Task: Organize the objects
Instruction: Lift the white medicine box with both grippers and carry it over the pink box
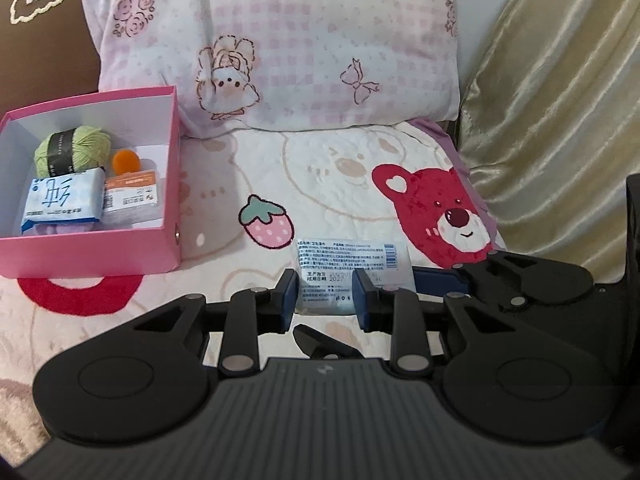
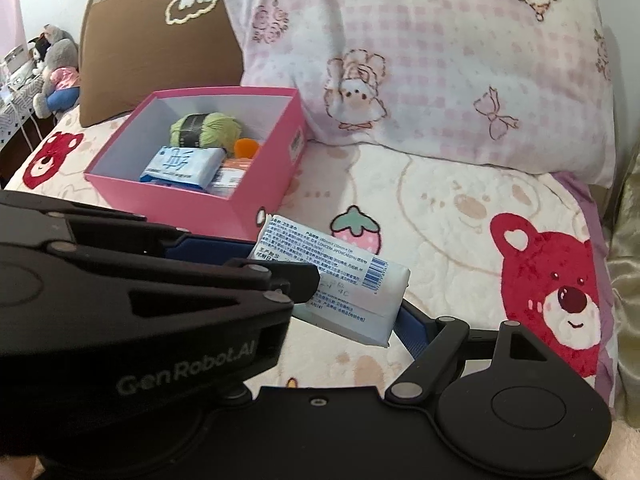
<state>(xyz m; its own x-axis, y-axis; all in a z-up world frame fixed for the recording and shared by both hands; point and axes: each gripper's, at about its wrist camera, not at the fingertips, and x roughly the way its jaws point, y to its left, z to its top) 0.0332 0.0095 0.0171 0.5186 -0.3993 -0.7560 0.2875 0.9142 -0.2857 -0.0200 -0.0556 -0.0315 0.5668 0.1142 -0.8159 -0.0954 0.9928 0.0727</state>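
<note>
Covering the bed, a bear-print blanket (image 1: 320, 176) meets a pink pillow (image 1: 280, 40).

Open blanket (image 1: 320, 168) lies ahead of my claws at frame centre. The pink box (image 1: 168, 184) blocks the left, the pillow (image 1: 280, 40) walls off the top.

Wipes pack (image 2: 340, 280) partly behind hand-held gripper (image 2: 328, 280)
</note>
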